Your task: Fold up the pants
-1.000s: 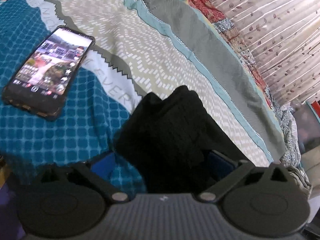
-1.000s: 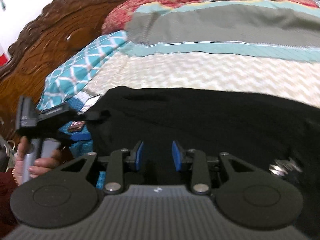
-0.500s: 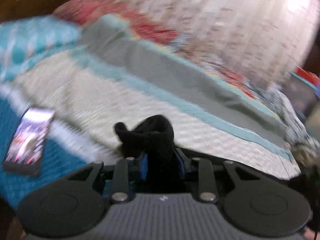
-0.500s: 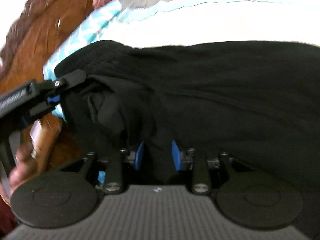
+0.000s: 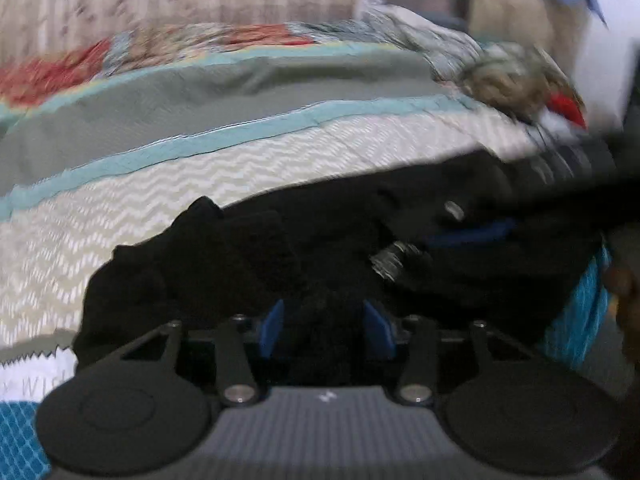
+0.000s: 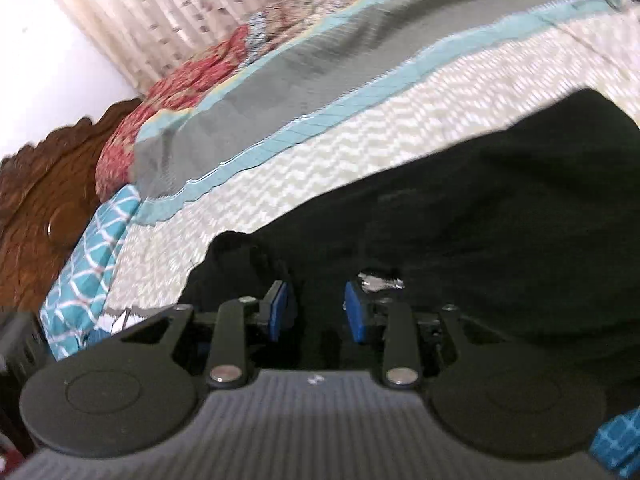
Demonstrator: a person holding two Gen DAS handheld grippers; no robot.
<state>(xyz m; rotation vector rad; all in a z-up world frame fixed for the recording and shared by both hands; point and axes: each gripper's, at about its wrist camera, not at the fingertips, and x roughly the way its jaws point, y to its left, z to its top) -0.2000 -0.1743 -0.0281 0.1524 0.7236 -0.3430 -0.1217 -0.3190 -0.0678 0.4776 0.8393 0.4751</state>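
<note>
The black pants point(image 5: 248, 256) lie bunched on the bed, with a shiny silver patch point(image 5: 387, 265) on the cloth. My left gripper point(image 5: 326, 332) points down at them; its jaws are opening, and a lump of black cloth sits loosely between the blue pads point(image 5: 274, 330). In the right wrist view the pants point(image 6: 480, 220) spread to the right. My right gripper point(image 6: 318, 312) is shut on a fold of them beside the silver patch point(image 6: 380, 280). From the right of the left wrist view the right gripper's finger point(image 5: 472, 236) reaches in over the cloth.
The bedsheet point(image 5: 168, 184) has chevron, grey and teal bands. A carved wooden headboard point(image 6: 36, 208) and a teal pillow point(image 6: 94, 248) lie to the left. A heap of cloth point(image 5: 508, 76) sits at the bed's far end, a curtain point(image 6: 160, 12) behind. A hand point(image 5: 620, 280) shows at right.
My left gripper swept right across the bed, closed on a tuft of pants, then widened; the phone left its view. The right gripper rolled and shifted, still gripping the cloth.
</note>
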